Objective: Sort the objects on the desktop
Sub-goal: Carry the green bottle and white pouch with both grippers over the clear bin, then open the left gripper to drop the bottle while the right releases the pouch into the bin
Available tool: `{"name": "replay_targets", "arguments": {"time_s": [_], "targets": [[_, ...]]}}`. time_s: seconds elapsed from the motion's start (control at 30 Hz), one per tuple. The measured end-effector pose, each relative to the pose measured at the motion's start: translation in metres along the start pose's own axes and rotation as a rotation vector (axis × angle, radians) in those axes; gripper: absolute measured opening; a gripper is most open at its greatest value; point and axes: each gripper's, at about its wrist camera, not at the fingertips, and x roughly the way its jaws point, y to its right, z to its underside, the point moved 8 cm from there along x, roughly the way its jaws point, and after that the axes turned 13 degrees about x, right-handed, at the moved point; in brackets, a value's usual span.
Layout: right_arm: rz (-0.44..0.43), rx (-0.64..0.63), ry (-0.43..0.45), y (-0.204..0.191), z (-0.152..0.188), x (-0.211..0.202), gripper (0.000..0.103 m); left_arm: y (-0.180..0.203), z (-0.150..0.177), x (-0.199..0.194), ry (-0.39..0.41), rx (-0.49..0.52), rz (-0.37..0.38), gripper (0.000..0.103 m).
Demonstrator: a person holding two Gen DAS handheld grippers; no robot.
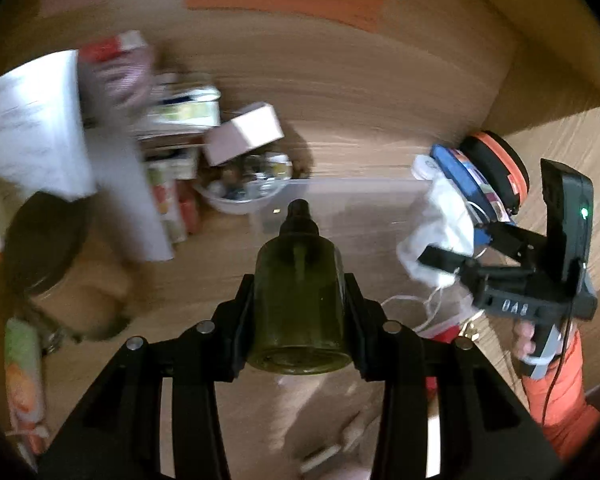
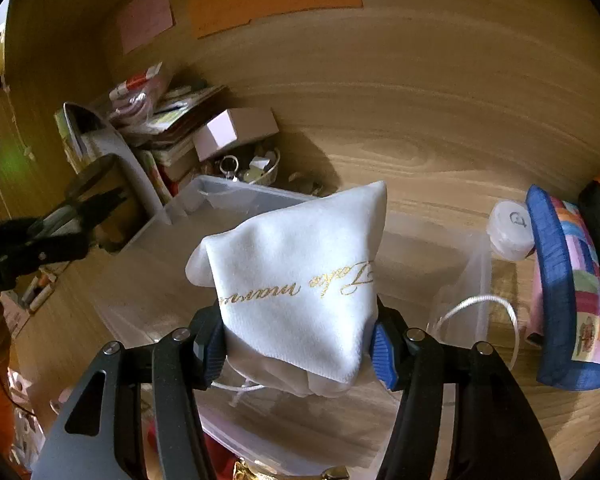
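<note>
My left gripper (image 1: pixel 300 280) is shut on a dark green glass bottle (image 1: pixel 298 312) with a black pump top, held off the desk with its neck pointing away from me. My right gripper (image 2: pixel 298 328) is shut on a white cloth pouch (image 2: pixel 296 264) with gold script and a white drawstring. Both hover over a clear plastic bin (image 2: pixel 476 280) on the wooden desk. In the left wrist view the right gripper (image 1: pixel 440 264) shows at the right with the pouch (image 1: pixel 436 232). The left gripper (image 2: pixel 60 224) is at the left edge of the right wrist view.
Behind the bin, stacked books and packets lean by a pink box (image 2: pixel 236 128) and a white bowl (image 1: pixel 236 200) of small items. A blue patchwork pouch (image 2: pixel 560 300), a white round container (image 2: pixel 510 232) and an orange-rimmed case (image 1: pixel 496 172) stand right. A glass jar (image 1: pixel 48 248) sits left.
</note>
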Motion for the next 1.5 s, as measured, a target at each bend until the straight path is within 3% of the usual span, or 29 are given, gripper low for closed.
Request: {"name": "replay_targets", "arguments": {"time_s": [0.2,0.43,0.83,1.0,1.23,1.5], "targets": [[0.006,-0.003,-0.020,0.006,0.007,0.007,0.055,0.013,-0.013,0.041,-0.058,0.027,0.023,0.040],[0.018,-0.024,-0.030,0.004,0.010,0.009,0.056,0.016,-0.011,0.072,-0.091,0.058,-0.003,0.040],[0.038,-0.047,-0.067,0.003,0.015,0.017,0.058,0.027,-0.007,0.075,-0.086,0.170,-0.091,0.041],[0.043,-0.050,-0.059,0.002,0.014,0.015,0.062,0.031,-0.007,0.073,-0.075,0.176,-0.067,0.048],[0.045,-0.055,0.022,0.000,0.003,-0.005,0.080,0.040,-0.008,0.073,-0.070,0.202,-0.084,0.063],[0.054,-0.036,0.062,0.006,-0.007,-0.013,0.084,0.039,-0.012,0.064,-0.066,0.165,-0.072,0.075]]}}
